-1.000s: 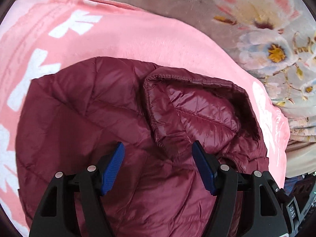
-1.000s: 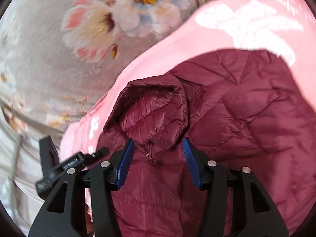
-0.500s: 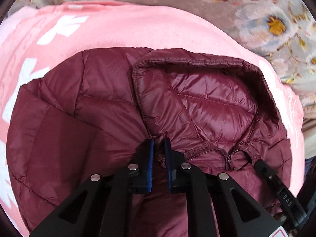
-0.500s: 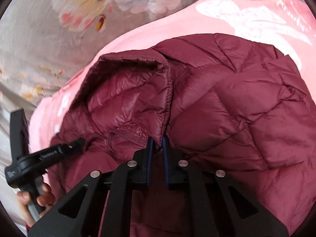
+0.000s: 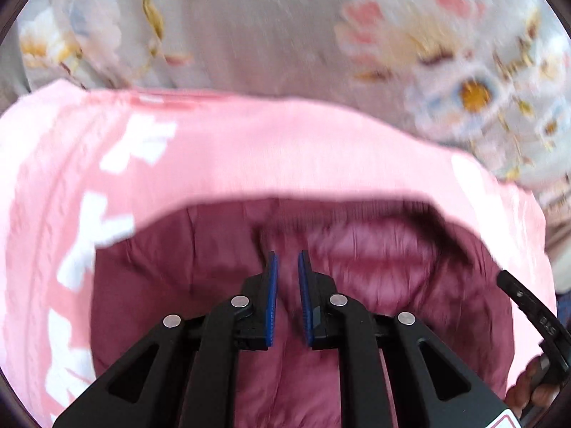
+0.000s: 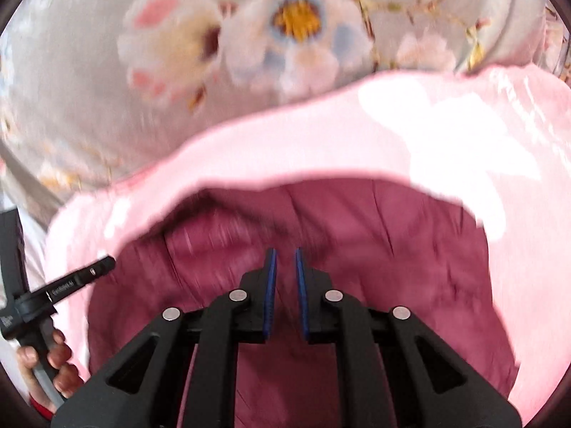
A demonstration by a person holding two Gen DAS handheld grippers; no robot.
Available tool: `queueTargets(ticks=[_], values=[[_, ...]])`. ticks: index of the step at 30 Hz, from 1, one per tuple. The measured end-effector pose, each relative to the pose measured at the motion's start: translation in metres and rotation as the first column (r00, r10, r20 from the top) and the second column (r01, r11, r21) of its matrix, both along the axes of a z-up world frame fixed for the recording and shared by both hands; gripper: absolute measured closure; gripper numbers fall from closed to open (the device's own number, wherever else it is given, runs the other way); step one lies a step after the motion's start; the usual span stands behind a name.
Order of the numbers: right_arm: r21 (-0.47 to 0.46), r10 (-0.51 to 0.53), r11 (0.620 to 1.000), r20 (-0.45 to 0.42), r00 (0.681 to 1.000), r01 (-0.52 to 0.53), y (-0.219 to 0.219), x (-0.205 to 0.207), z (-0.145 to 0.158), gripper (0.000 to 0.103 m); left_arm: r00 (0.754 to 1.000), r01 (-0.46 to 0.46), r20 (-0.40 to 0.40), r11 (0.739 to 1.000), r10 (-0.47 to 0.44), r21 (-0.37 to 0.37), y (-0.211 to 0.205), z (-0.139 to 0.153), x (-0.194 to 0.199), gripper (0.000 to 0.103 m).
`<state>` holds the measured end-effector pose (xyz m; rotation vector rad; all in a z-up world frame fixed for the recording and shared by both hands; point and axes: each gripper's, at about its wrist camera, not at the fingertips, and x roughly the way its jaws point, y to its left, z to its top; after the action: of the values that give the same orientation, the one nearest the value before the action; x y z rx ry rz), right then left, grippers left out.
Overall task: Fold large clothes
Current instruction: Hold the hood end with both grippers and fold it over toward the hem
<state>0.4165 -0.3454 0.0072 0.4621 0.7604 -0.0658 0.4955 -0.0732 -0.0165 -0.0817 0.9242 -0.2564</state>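
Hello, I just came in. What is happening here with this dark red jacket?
A person is folding a maroon puffer jacket that lies on a pink blanket over a flowered bedsheet. Each hand holds a tool: the left tongs and the right tongs are both nearly closed, pinching jacket fabric near the hood. Both pictures are blurred, so things are in motion.

Maroon jacket (image 5: 185, 285), pink blanket (image 5: 285, 149)

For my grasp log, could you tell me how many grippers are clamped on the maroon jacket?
2: the left gripper and the right gripper each pinch the maroon jacket near its hood.
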Motion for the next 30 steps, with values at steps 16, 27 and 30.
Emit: queueTargets(ticks=[16,27,30], values=[[-0.088,0.079,0.992,-0.093,0.993,-0.088,0.037,0.072,-0.046,0.092,0.992,-0.008,-0.129,0.999,0.014,0.045,-0.034,-0.057,0.063,0.090],[-0.131,0.099,0.985,-0.115,0.988,-0.114,0.036,0.055,-0.075,0.096,0.999,0.024,-0.028,0.993,-0.020,0.114,-0.038,-0.077,0.046,0.090],[-0.153,0.097,0.982,-0.101,0.990,-0.112,0.038,0.054,-0.078,0.097,1.000,0.019,0.019,0.989,-0.022,0.147,-0.043,-0.079,0.039,0.090]])
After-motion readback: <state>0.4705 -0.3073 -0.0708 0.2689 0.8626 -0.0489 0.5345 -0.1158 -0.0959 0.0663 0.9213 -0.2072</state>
